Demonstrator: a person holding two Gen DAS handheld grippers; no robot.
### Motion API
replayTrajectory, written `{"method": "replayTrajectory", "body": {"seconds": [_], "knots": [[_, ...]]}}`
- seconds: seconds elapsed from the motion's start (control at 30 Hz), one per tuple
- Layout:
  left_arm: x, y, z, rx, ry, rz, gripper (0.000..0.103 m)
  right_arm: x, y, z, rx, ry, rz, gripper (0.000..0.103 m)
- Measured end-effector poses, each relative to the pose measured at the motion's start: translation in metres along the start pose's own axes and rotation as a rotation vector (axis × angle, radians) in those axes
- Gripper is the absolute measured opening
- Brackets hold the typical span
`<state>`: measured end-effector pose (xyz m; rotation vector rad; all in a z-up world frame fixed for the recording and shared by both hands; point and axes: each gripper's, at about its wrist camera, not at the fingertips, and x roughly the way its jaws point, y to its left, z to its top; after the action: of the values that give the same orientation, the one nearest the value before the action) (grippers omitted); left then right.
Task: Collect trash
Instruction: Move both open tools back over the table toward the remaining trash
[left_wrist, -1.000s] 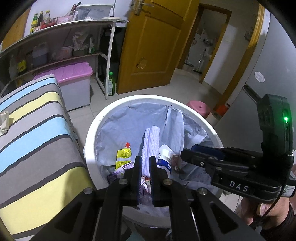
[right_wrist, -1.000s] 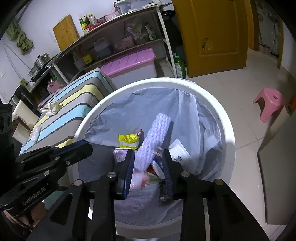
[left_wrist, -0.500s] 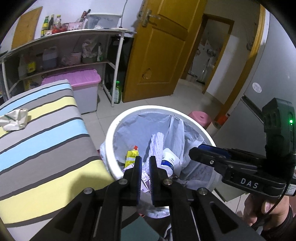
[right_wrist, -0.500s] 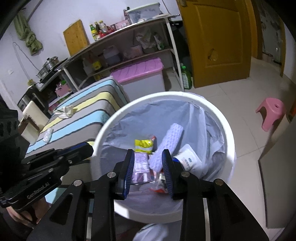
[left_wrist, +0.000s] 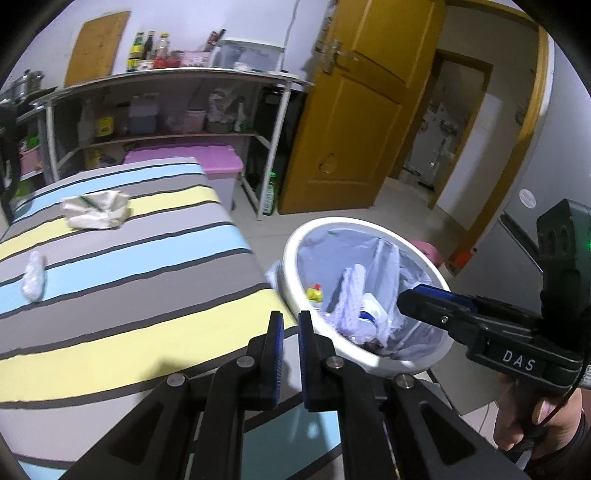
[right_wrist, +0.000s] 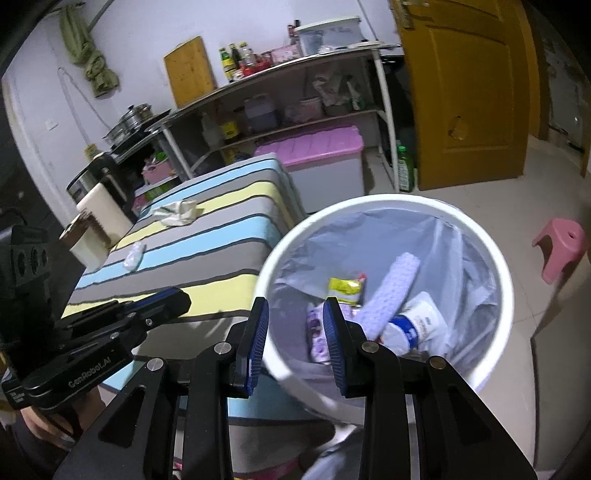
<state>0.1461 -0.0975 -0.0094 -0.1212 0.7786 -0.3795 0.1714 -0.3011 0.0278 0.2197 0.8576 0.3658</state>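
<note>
On the striped desk (left_wrist: 147, 266): crumpled wrapper (left_wrist: 96, 214), small wad (left_wrist: 34, 275) remain.
Bin (right_wrist: 495, 266): beside desk.
Left gripper (left_wrist: 290, 325): fingers together, empty.
Right gripper (right_wrist: 295, 314): fingers apart, empty.
Advice: spread left fingers before reaching the wad.

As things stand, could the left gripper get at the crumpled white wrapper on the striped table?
Probably yes: left gripper holds nothing, and striped table lies bare up to the crumpled white wrapper.

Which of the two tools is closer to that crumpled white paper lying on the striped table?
Left. The left tool hangs over the striped table's near end, facing the crumpled paper; the right tool sits over the bin's rim.
</note>
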Motion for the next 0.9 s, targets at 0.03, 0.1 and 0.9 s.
{"method": "replayTrajectory", "body": {"seconds": [0.03, 0.1, 0.9], "knots": [[-0.004, 0.005, -0.001, -0.01, -0.005, 0.01, 0.007, 0.002, 0.004, 0.0, -0.009, 0.002, 0.005, 0.032], [-0.009, 0.012, -0.003, -0.022, -0.011, 0.023, 0.007, 0.005, 0.013, 0.0, -0.025, 0.007, 0.024, 0.032], [-0.052, 0.107, -0.009, -0.15, -0.06, 0.2, 0.007, 0.064, 0.105, 0.017, -0.222, 0.07, 0.192, 0.046]]}}
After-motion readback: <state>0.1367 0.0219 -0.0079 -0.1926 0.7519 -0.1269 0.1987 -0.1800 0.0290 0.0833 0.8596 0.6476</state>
